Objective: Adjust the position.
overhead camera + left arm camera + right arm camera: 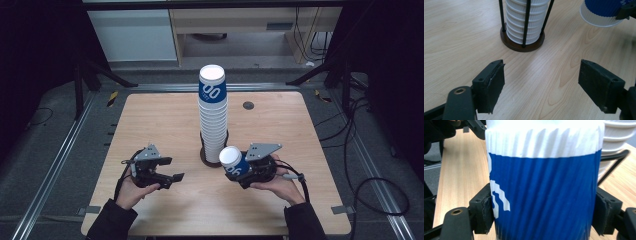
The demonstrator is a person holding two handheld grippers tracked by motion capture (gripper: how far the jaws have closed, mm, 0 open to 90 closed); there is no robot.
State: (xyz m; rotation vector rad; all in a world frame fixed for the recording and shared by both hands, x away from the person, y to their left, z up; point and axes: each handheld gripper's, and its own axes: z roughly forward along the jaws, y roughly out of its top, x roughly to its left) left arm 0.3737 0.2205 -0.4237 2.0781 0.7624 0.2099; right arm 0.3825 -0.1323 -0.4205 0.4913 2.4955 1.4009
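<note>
Right gripper (243, 169): your jaws clamp 1 blue cup (234, 162) (tilted), clear of the stack (213, 117) at 11 o'clock.
Left gripper (167, 169): jaws open, empty, waiting.

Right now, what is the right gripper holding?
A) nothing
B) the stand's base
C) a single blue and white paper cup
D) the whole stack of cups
C: the right gripper has its jaws clamped on the sides of one blue and white cup, beside the stack.
</note>
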